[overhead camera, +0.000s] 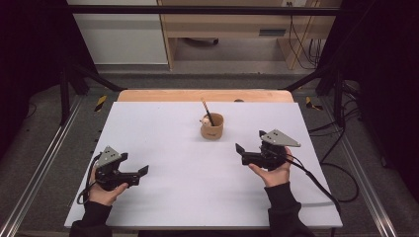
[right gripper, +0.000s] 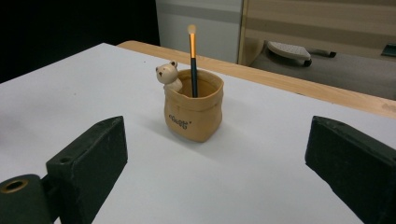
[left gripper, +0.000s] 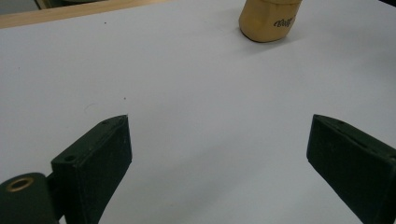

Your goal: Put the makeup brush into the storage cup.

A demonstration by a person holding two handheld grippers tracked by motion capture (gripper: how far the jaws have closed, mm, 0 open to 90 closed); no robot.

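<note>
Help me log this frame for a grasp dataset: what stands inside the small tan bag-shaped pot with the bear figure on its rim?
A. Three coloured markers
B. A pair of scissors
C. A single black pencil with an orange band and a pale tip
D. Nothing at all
C: the tan bag-shaped pot holds one black pencil leaning up out of its mouth, beside the bear figure; both claws sit apart from it.

A white sheet [overhead camera: 163,148] covers the table, leaving a strip of bare wood [overhead camera: 205,95] along its far edge. Beyond it lies grey floor [overhead camera: 197,79]. A white cabinet [overhead camera: 118,37] stands at far left, with a light wooden shelf unit [overhead camera: 227,24] beside it. Black frame bars [overhead camera: 197,10] cross overhead, cables [overhead camera: 341,173] trail right, and both sides fall into darkness.
</note>
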